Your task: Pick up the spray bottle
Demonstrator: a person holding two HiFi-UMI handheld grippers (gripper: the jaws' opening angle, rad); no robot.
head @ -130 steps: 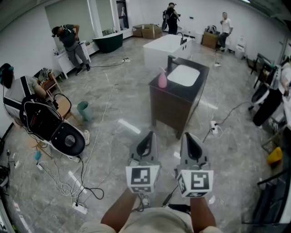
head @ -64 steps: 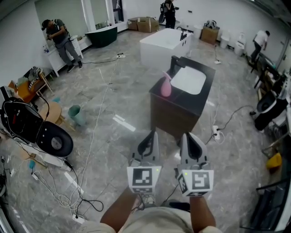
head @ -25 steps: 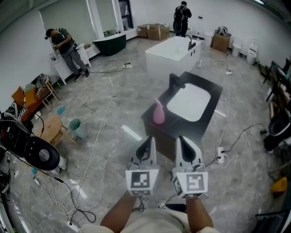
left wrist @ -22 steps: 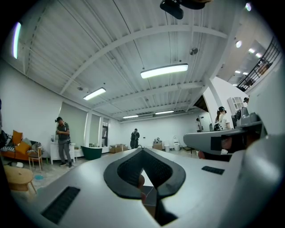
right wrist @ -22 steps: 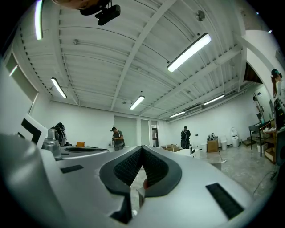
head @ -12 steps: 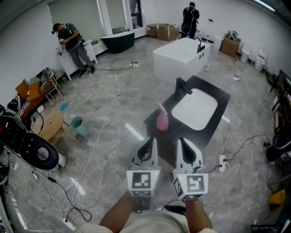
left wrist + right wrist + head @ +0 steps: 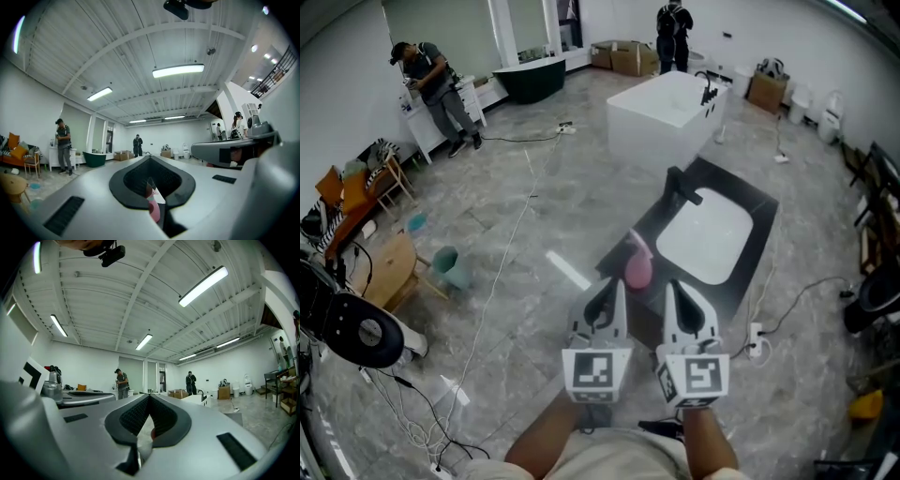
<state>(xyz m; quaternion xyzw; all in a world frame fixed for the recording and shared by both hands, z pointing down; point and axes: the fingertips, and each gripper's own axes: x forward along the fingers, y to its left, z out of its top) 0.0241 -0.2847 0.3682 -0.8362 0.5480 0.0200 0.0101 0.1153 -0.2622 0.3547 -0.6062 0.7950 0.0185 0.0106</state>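
A pink spray bottle (image 7: 637, 269) stands upright at the near left corner of a dark vanity counter (image 7: 761, 214), beside its white basin (image 7: 704, 241). Both grippers are held level and side by side in front of the person, short of the counter. My left gripper (image 7: 614, 285) points at the bottle, just below it in the head view, with its jaws together and nothing held. In the left gripper view the bottle (image 7: 154, 210) shows pink through the gap behind the shut jaw tips (image 7: 150, 158). My right gripper (image 7: 672, 285) is shut and empty too, to the bottle's right.
A black faucet (image 7: 676, 184) rises at the basin's far end. A white bathtub (image 7: 662, 111) stands beyond the vanity. Cables and a power strip (image 7: 757, 343) lie on the marble floor right of the vanity. A round wooden table (image 7: 379, 272) and green bin (image 7: 447, 267) stand left.
Both grippers have moved forward together towards the vanity. The pink bottle now lies just beyond the left gripper's tips. Neither gripper has opened.
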